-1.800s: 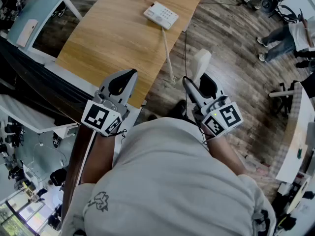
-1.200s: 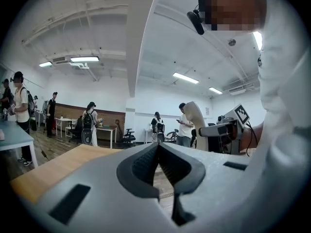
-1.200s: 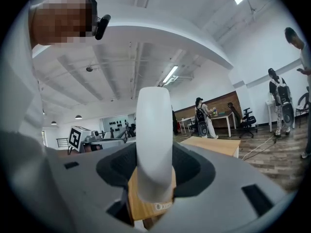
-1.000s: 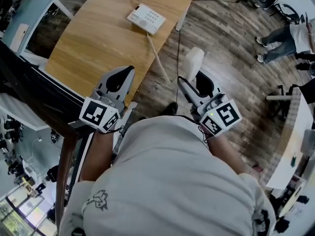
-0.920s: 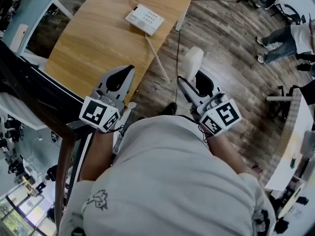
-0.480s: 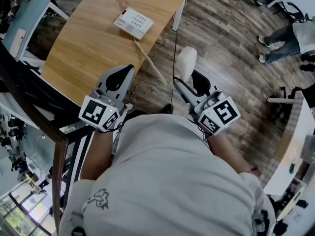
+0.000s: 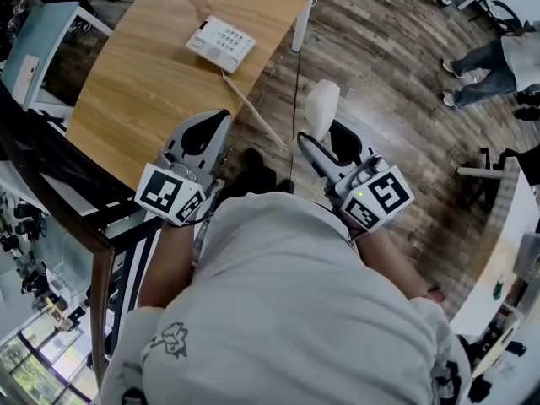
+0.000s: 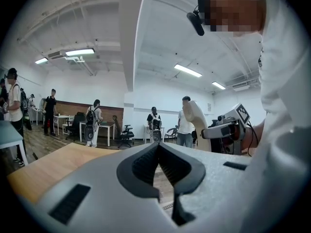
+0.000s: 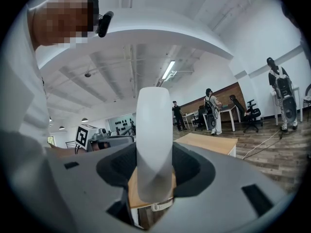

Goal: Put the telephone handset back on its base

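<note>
Dark wood-plank floor; light wooden table; white walls; ceiling strip lights; office chairs.

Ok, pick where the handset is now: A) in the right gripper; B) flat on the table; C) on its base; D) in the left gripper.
A: the right gripper has its jaws closed on the white handset, away from the base on the table; the left gripper holds nothing.
</note>
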Demonstrator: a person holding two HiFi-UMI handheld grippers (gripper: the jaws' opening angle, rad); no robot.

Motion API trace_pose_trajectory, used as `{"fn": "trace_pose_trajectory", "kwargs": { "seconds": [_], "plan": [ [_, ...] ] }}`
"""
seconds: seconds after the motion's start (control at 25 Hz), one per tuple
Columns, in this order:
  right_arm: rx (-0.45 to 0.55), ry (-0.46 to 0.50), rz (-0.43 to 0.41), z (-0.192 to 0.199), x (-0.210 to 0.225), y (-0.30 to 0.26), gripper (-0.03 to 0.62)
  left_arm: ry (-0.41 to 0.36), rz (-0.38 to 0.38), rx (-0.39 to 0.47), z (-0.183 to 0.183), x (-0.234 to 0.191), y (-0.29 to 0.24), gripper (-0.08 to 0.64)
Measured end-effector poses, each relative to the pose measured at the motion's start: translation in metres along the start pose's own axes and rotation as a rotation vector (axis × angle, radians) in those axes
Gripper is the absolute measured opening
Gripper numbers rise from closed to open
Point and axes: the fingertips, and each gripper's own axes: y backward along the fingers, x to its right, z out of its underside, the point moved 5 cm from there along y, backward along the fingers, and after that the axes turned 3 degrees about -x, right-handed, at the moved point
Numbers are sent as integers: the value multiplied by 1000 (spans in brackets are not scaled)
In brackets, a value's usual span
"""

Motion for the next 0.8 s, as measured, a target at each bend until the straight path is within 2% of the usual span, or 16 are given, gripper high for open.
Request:
{"fn": "trace_pose_trajectory", "kwargs": {
  "seconds": [0.48,0.8],
  "plan": [
    [-37,7,-19,-26,50,-80,224,23,-1,3,-4,-83,-45,6],
    [-74,5,-23,-39,73,-140,224,58,-35,6,-4,-149,-51,6]
  ]
}}
